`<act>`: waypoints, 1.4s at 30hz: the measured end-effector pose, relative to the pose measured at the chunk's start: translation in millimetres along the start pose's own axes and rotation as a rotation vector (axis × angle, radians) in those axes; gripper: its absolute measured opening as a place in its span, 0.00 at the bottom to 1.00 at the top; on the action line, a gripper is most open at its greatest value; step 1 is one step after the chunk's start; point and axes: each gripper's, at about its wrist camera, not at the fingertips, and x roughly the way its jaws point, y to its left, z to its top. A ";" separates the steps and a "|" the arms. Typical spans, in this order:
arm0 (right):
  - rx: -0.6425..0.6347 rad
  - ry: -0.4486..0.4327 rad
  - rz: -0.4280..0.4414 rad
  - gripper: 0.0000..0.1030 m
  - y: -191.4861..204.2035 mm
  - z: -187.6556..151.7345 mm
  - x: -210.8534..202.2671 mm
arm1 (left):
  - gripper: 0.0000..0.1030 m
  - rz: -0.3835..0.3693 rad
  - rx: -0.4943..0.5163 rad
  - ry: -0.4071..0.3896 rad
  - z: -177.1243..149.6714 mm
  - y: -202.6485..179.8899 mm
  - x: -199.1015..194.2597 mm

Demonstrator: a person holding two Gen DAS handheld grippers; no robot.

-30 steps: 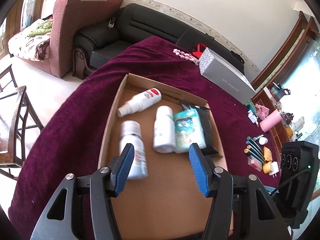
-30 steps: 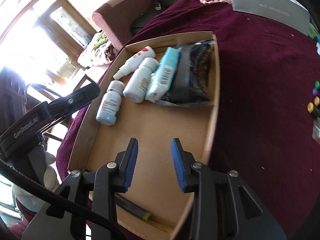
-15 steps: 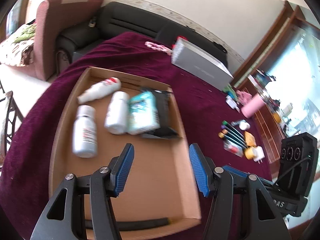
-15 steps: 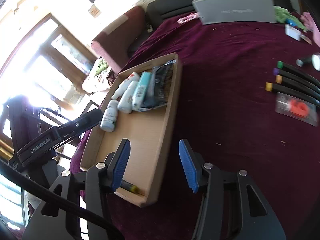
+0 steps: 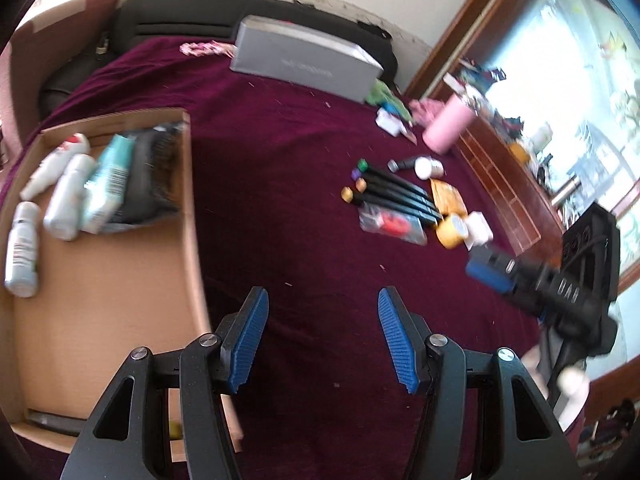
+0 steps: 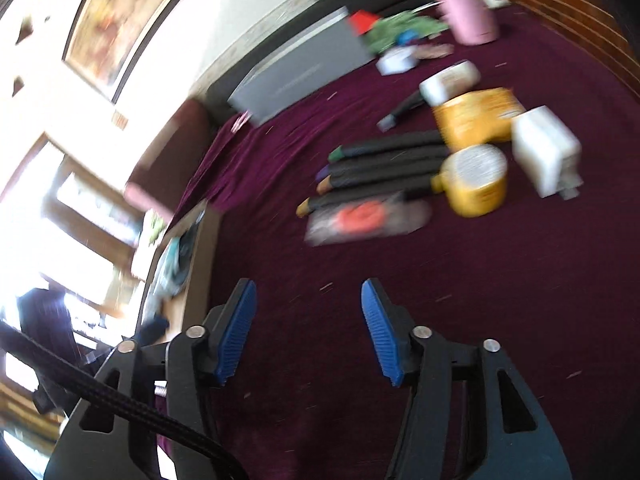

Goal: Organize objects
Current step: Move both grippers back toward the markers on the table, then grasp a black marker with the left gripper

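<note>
A shallow cardboard tray point(image 5: 120, 308) lies at the left on the maroon cloth, holding white bottles point(image 5: 66, 196), a teal pack point(image 5: 108, 180) and a dark pouch point(image 5: 148, 184). A pen lies along its near wall. My left gripper point(image 5: 320, 336) hovers open over bare cloth just right of the tray. My right gripper point(image 6: 308, 328) is empty, its jaws opening, above bare cloth short of a cluster: black markers point(image 6: 384, 168), a clear packet with an orange disc point(image 6: 360, 216), a yellow jar point(image 6: 476, 184), a yellow pouch point(image 6: 476, 112) and a white charger point(image 6: 544, 152).
A long grey box point(image 5: 304, 64) lies at the far side, with a pink tumbler point(image 5: 448, 124) and small clutter to its right. A black sofa point(image 5: 168, 12) runs behind. A wooden cabinet point(image 5: 504, 172) borders the right edge. The right gripper's body point(image 5: 552, 284) shows at right.
Both grippers have swung right, off the tray and over the cloth toward the marker cluster. The right jaws have widened. The left jaws keep the same gap.
</note>
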 end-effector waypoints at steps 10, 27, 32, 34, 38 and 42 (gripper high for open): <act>0.144 -0.139 -0.075 0.60 -69.9 55.3 -24.2 | 0.50 0.016 0.022 0.092 -13.6 -24.6 35.4; 0.124 -0.002 0.099 0.62 -87.9 63.2 48.1 | 0.49 0.042 0.117 -0.016 59.3 -54.8 81.9; 0.205 -0.030 0.140 0.65 -109.0 65.8 38.9 | 0.49 0.032 0.064 0.034 104.6 -52.1 144.5; 0.211 -0.034 0.147 0.66 -111.0 68.0 39.0 | 0.49 0.057 0.079 0.076 117.4 -52.9 174.7; 0.216 -0.023 0.156 0.67 -112.7 65.6 37.5 | 0.55 -0.013 0.155 0.137 115.6 -69.2 189.9; 0.231 -0.008 0.171 0.69 -108.2 63.4 41.5 | 0.60 -0.066 0.286 0.234 80.5 -89.1 176.3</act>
